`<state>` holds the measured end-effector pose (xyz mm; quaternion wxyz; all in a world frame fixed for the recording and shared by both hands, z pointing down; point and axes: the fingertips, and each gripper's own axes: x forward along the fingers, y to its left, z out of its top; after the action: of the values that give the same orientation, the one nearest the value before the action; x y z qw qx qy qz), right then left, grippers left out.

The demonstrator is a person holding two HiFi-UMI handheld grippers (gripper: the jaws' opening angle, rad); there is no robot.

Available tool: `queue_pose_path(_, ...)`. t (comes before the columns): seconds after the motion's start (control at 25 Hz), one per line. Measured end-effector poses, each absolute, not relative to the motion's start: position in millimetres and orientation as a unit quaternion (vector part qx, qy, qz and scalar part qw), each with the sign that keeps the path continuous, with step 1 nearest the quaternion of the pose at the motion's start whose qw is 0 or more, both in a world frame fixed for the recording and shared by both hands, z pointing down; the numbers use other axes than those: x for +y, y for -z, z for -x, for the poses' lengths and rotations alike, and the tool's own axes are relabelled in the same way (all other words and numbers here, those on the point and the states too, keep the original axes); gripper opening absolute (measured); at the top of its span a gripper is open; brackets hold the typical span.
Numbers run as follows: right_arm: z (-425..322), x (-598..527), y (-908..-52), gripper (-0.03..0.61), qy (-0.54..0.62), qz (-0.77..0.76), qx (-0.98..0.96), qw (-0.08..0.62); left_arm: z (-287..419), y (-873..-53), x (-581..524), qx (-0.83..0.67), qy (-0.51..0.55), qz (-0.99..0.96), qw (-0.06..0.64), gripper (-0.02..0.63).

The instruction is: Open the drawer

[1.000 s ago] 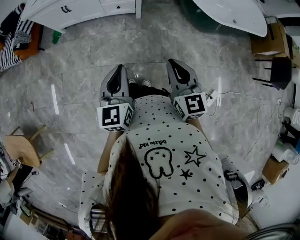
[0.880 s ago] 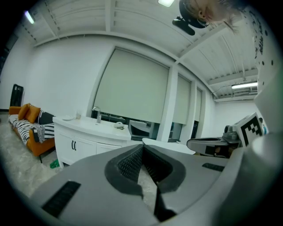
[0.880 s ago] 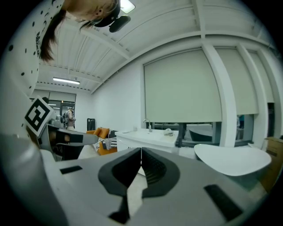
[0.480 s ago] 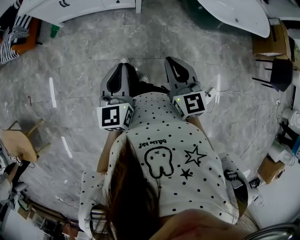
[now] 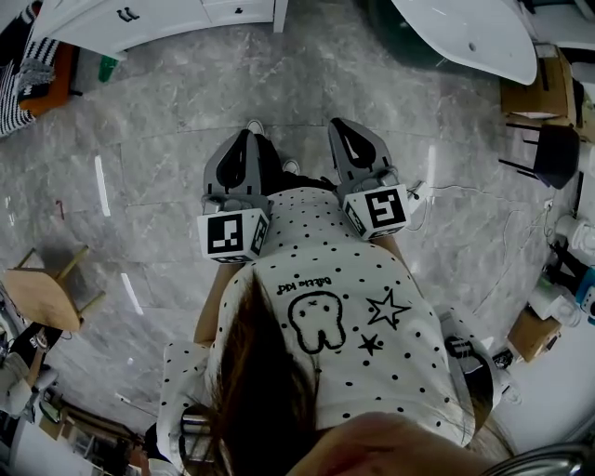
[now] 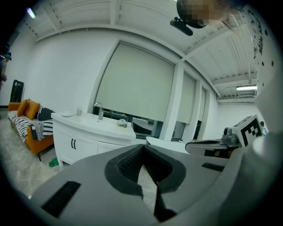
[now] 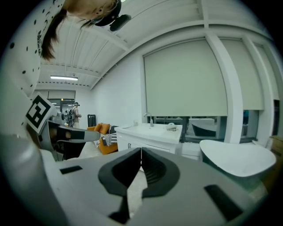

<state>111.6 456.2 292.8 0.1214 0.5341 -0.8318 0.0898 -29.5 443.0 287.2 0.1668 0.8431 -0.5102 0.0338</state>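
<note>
Grey left gripper (image 5: 244, 139) and right gripper (image 5: 339, 125) held out front, jaws closed on nothing (transit posture, judging by distance), since white drawer cabinet (image 5: 167, 19) sits well apart, upper left.

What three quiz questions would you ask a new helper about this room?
1. True or false: the left tool is wide open.
2. Which colour is the sofa? A green, B orange, C blue.
3. Fill in: the tap stands on the white ____.

Key:
1. False. It is shut, with nothing in it.
2. B.
3. Vanity cabinet.
</note>
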Motion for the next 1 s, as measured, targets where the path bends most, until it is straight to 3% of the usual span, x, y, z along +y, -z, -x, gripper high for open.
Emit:
queue_pose_path(0.52, -53.7, 340.4, -276.5, 0.014, -0.086, -0.558, -0.818, 0.105, 84.3, -267.1, 315.0, -0.485, -0.035, -0.863, 0.138, 0.003)
queue_pose_path(1.0, -29.7, 300.9, -285.9, 0.014, -0.097, -0.566, -0.812, 0.105, 118.0, -276.4, 274.3, -0.487, -0.043, -0.860, 0.143, 0.003)
